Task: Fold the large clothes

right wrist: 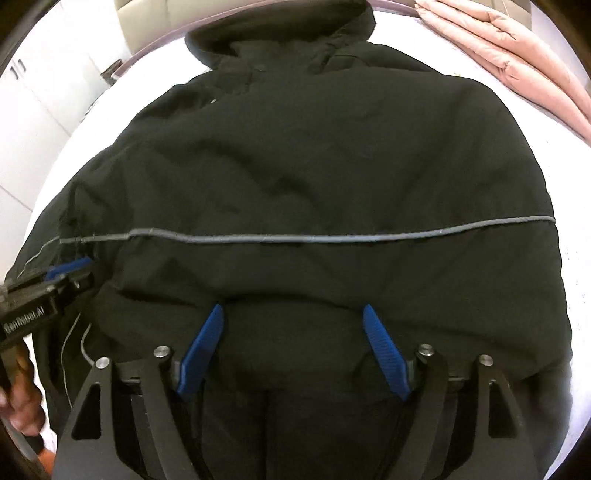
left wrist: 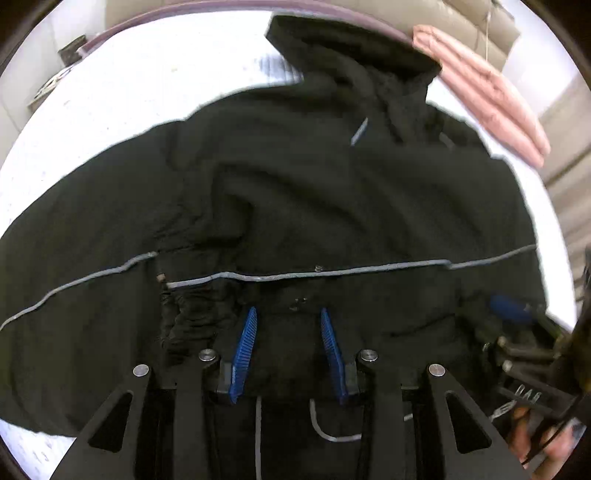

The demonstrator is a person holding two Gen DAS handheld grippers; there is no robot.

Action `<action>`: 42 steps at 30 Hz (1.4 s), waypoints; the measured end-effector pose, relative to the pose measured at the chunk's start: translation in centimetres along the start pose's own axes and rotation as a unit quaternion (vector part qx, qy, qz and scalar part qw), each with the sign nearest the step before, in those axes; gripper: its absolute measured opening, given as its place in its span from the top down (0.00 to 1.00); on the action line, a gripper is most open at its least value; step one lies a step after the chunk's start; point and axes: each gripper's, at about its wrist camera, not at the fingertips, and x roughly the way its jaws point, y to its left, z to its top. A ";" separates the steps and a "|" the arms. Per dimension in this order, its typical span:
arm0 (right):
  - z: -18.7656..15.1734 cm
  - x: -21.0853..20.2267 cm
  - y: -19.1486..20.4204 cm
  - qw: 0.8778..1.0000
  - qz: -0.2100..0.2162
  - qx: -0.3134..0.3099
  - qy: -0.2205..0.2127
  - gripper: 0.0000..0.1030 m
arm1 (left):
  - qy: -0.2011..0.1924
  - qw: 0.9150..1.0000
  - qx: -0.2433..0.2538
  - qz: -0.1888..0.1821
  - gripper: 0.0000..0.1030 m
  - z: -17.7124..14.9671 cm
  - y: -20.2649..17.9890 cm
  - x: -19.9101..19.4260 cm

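a: where is the black jacket (right wrist: 314, 177) lying now?

b: it is spread on the white bed (left wrist: 147, 85), back side up. the collar (right wrist: 280, 33) is at the far end, the hem at the near end, under both claws. a grey piping line (right wrist: 332, 236) runs across it, from one side to the other.

a: so how does the long axis go?

b: from the near hem to the far collar, straight away from both claws. the piping crosses this axis.

a: where are the claws from the piping?

b: both are on the near side of it, pointing steeply down at the hem part. the left gripper (left wrist: 288, 332) is just below the piping, near the sleeve seam. the right gripper (right wrist: 295, 328) is beside it, more toward the middle of the hem.

a: are they gripping?

b: no. the left jaws are partly apart, the right jaws are wide. black cloth is below and between them, but the pads do not press on it.

a: and the pink thing?

b: a folded pink quilt (left wrist: 491, 103), far side of the piping, beside the collar.

a: next move, you think?

b: i guess both must close on the hem and carry it toward the collar.
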 end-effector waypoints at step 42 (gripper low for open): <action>-10.2 -4.3 2.6 0.999 0.032 -0.007 0.022 0.22 | -0.193 0.873 -0.445 0.049 0.83 -14.9 42.9 -13.6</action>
